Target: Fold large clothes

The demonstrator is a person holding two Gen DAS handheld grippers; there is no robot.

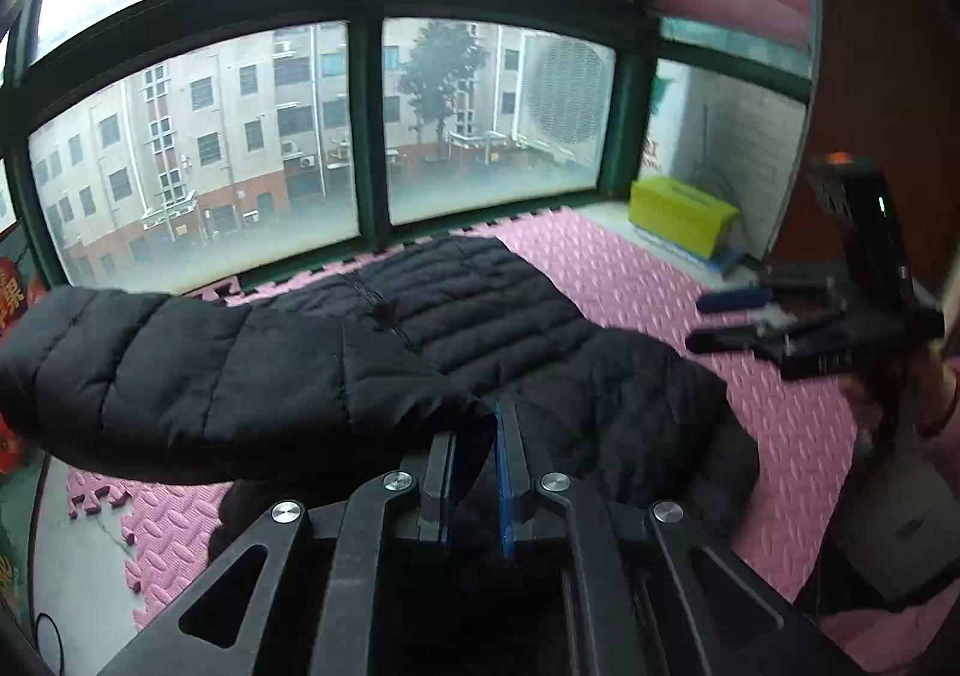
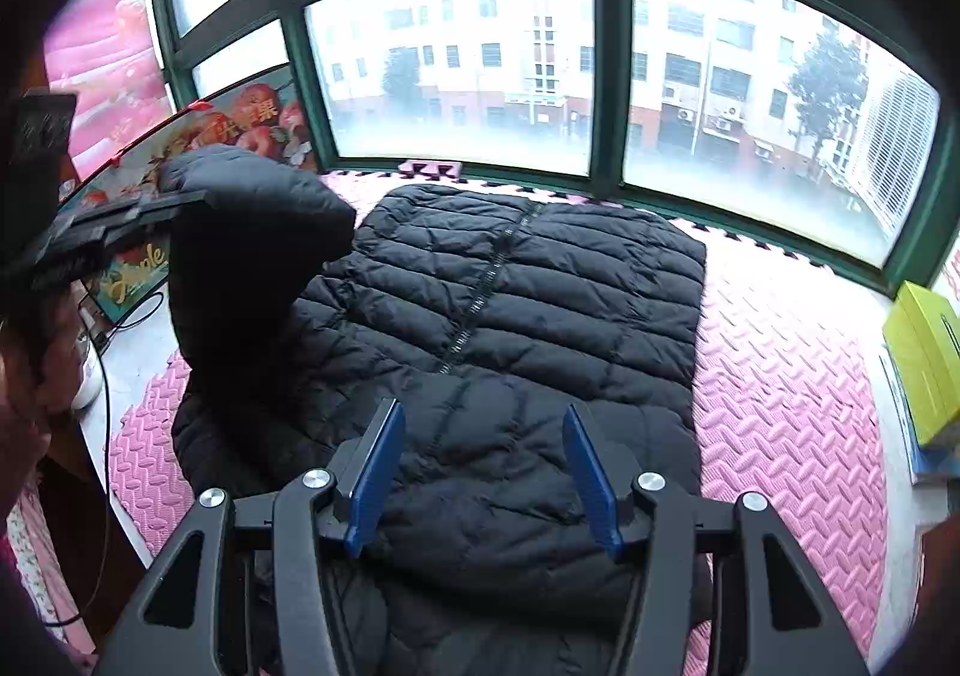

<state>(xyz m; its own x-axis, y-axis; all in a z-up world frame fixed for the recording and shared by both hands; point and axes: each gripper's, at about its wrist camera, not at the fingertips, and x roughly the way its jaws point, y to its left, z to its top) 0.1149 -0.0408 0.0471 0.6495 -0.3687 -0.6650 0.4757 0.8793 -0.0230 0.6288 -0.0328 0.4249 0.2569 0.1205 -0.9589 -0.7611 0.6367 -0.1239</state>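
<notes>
Jacket spread on the foam mat below the window, one sleeve lifted at its left

The puffer jacket (image 2: 510, 316) lay flat on the foam mat (image 2: 780, 376), its zipper (image 2: 486, 286) running away toward the window (image 2: 456, 57) behind it. The sleeve (image 1: 228, 376) was raised off the mat at the jacket's left side, its cuff pinched between the fingers of the left gripper (image 1: 477, 466). The right gripper (image 2: 480, 472) hung over the jacket's near end, jaws spread apart, touching nothing. A box (image 2: 924, 352) sat on the sill to the right of the mat, well apart from the jacket. A fruit poster (image 2: 240, 117) stood at the left, behind the lifted sleeve
</notes>
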